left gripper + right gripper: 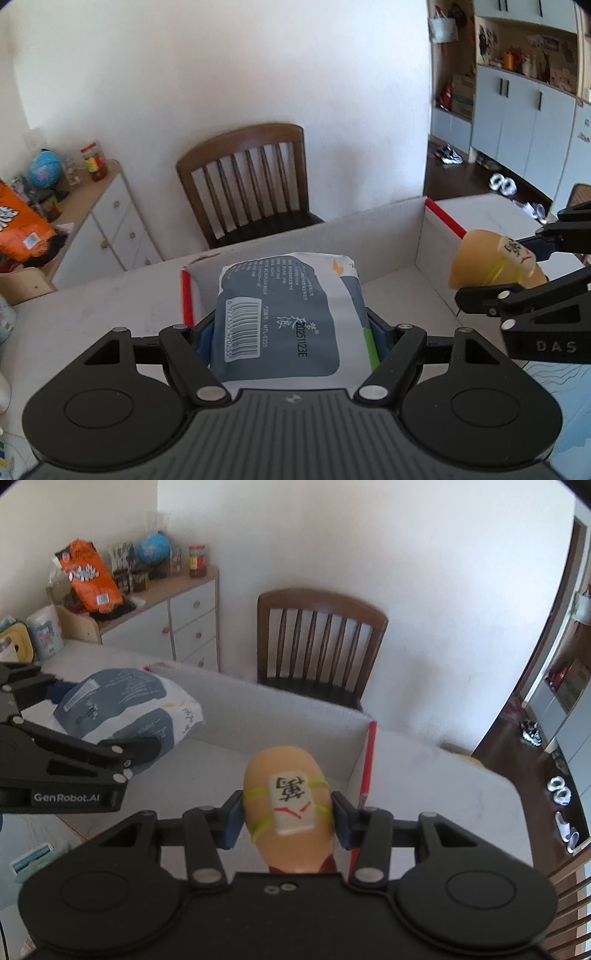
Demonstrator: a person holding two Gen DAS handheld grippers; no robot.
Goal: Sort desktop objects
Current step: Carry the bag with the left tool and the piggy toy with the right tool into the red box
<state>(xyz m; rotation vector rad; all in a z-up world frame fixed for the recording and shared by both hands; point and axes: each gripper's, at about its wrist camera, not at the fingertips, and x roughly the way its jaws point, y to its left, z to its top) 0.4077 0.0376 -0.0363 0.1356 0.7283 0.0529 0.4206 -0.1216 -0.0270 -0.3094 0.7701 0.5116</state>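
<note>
We've got the wipes pack [291,317] pinched in our left gripper [291,334] and the tan toy [288,805] squeezed in the right gripper [288,818] — both over the white box [428,236].

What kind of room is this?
Probably a home dining or living room. A wooden chair stands by the white table, a small cabinet holds snacks and a globe, and shoes lie on the floor.

Right claw [288,812] clamping tan toy [286,775], white box [295,716], packet [125,705]
</note>
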